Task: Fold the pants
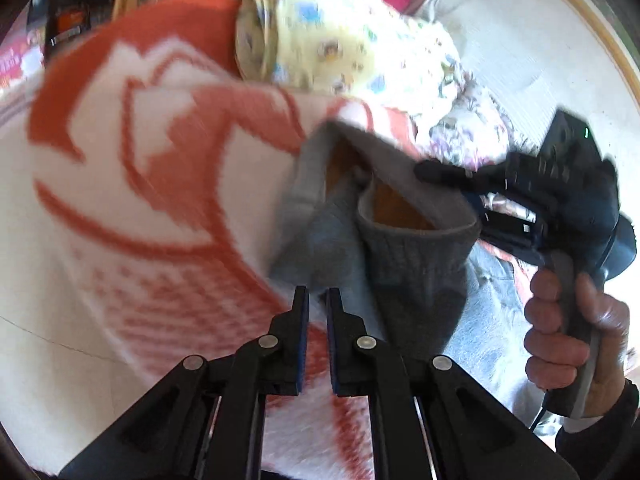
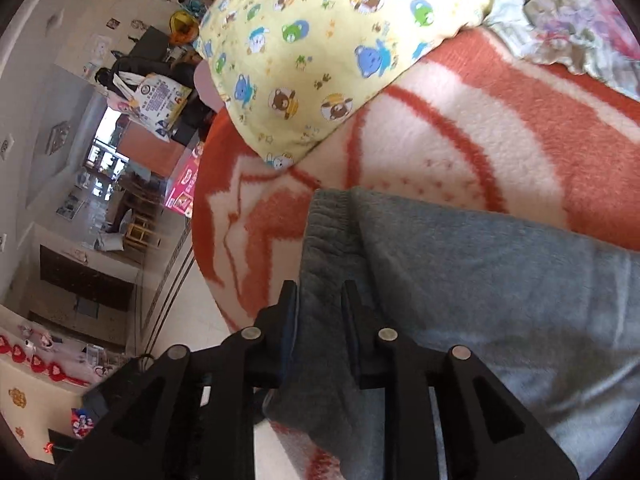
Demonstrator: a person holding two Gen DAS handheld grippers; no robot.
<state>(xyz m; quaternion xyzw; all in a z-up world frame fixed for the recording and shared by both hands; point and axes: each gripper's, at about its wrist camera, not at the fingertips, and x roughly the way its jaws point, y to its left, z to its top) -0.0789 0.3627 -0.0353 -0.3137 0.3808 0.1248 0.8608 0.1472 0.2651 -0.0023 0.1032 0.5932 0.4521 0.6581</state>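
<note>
Grey pants [image 1: 404, 256] with an orange-brown lining lie on an orange and white blanket [image 1: 132, 184]. In the left wrist view my left gripper [image 1: 318, 294] is nearly closed, with a narrow gap and nothing between the fingers, just left of the pants' lifted cuff. My right gripper [image 1: 440, 170] comes in from the right and grips the pants' waistband edge, raising it. In the right wrist view the right gripper [image 2: 320, 290] is shut on a thick fold of the grey pants [image 2: 480, 280], which spread to the right over the blanket [image 2: 460, 140].
A yellow cartoon-print pillow [image 2: 320, 52] lies on the blanket beyond the pants, with floral bedding [image 2: 568, 28] to its right. The bed edge drops to a tiled floor [image 2: 184, 304] on the left, with furniture beyond.
</note>
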